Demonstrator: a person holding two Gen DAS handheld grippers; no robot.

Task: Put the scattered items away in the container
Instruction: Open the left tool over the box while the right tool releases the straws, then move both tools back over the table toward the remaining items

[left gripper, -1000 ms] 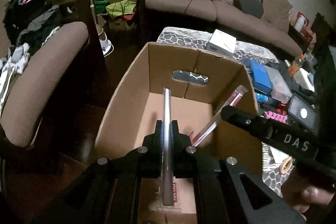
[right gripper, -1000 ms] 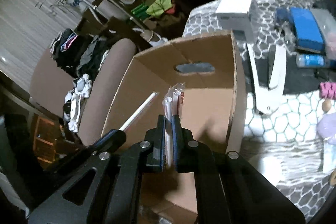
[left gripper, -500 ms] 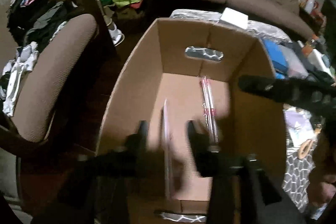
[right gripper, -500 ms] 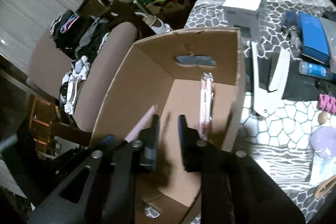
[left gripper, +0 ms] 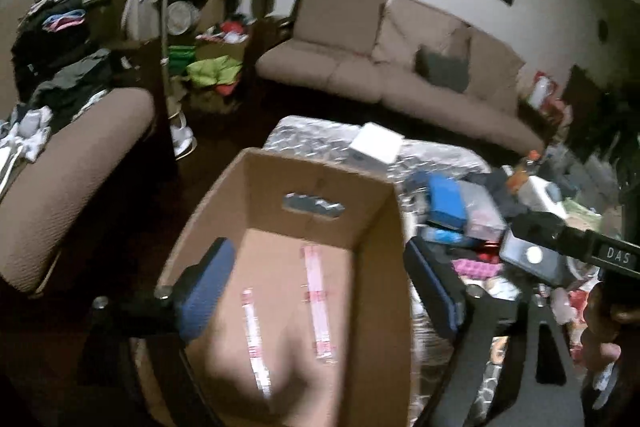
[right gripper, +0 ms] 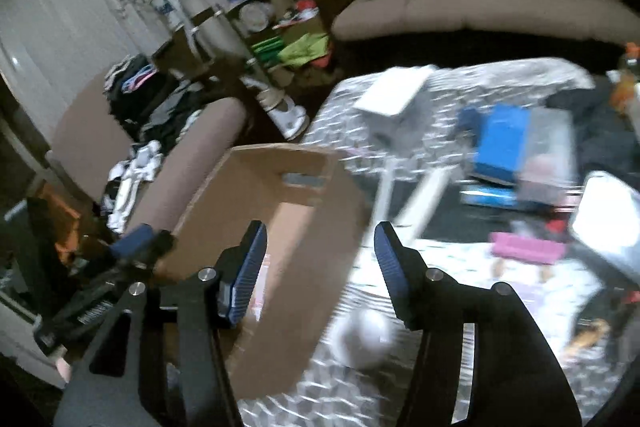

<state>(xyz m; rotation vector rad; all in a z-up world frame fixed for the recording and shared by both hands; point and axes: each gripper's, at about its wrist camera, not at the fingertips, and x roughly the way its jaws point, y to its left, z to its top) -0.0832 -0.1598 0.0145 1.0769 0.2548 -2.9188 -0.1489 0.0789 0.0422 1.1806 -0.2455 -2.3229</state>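
An open cardboard box (left gripper: 320,183) with a handle slot stands on the patterned table; it also shows in the right wrist view (right gripper: 272,187). Two long pink-and-white packets (left gripper: 314,303) lie on its floor. My left gripper (left gripper: 320,291) is open and empty above the box, its blue pads wide apart. My right gripper (right gripper: 320,267) is open and empty over the box's right wall and the table edge. The right gripper's body (left gripper: 576,247) shows at the right of the left wrist view.
The table right of the box holds a white box (right gripper: 392,95), a blue box (right gripper: 500,139), a clear case (right gripper: 548,151), a pink item (right gripper: 528,251) and a white round object (right gripper: 364,339). A brown chair (left gripper: 76,167) stands left, a sofa (left gripper: 400,67) behind.
Both grippers opened and let go of their long packets, which now lie in the box. Both grippers have risen and tilted up, away from the box floor.
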